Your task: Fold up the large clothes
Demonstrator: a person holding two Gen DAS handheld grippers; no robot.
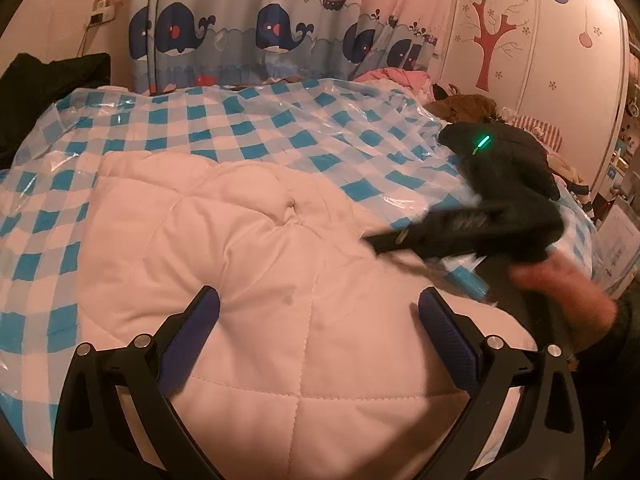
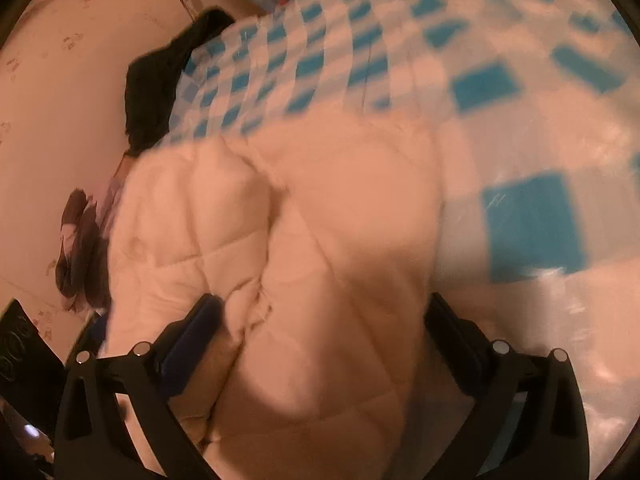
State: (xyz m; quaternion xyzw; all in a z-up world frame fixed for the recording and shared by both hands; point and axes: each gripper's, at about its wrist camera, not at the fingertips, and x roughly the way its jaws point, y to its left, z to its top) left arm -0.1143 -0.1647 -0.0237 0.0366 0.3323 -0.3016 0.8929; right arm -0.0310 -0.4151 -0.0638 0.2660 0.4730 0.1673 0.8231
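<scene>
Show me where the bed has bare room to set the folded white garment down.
The blue checked sheet is bare between the white quilted garment and the whale curtain, and along the garment's left side. The right end is crowded: pink clothes, a brown plush toy and the right tool sit there.

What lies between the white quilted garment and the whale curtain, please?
Only the blue-checked cover shows between the white quilted garment and the whale curtain, in the left wrist view.
</scene>
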